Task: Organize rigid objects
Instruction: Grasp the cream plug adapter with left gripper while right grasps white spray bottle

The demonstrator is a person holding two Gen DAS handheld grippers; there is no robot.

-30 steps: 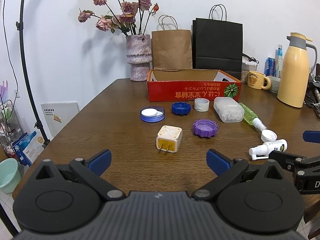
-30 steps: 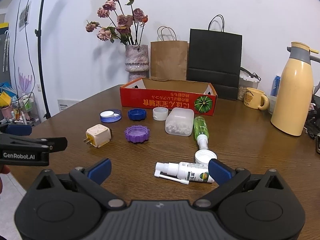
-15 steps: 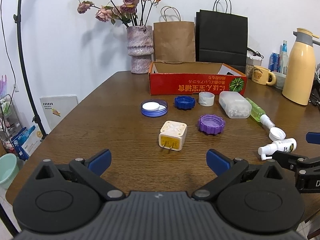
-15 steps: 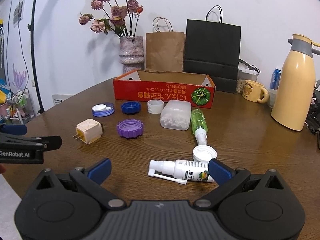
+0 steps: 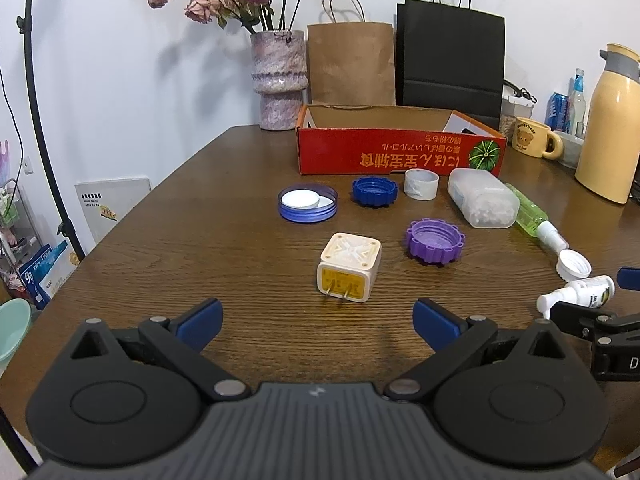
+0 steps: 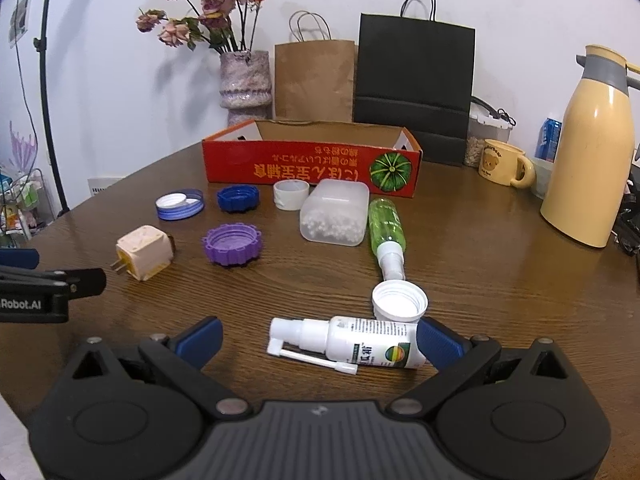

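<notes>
The left gripper (image 5: 316,318) hovers low over the table (image 5: 192,240) with its fingers spread wide and nothing between them. The plug (image 5: 349,267) lies just ahead at 12 o'clock, prongs toward the camera. Past it, at about 1 o'clock, sits the purple cap (image 5: 435,241). Farther back a row runs in front of the red box (image 5: 400,156): the blue lid (image 5: 307,203) with a white disc inside at 11 o'clock, then the dark blue cap (image 5: 375,191), the white ring (image 5: 421,184) and the clear case (image 5: 482,202) lying flat — the ring and the case close to the box's front wall.

The right gripper (image 6: 318,342) is also spread wide and grips nothing. The spray bottle (image 6: 352,346) lies on its side between the fingertips, nozzle to the left, its base just beside the right pad (image 6: 436,342); whether they touch I cannot tell. The white cap (image 6: 399,301) stands open side up at 1 o'clock, just behind the bottle. The green bottle (image 6: 385,226) lies beyond it, nozzle pointing at the cap, its side next to the clear case.

At the table's far edge stand a vase (image 5: 279,80) at 11 o'clock, two paper bags behind the box, and a mug (image 6: 505,163) and flask (image 6: 591,148) at 2 o'clock.
</notes>
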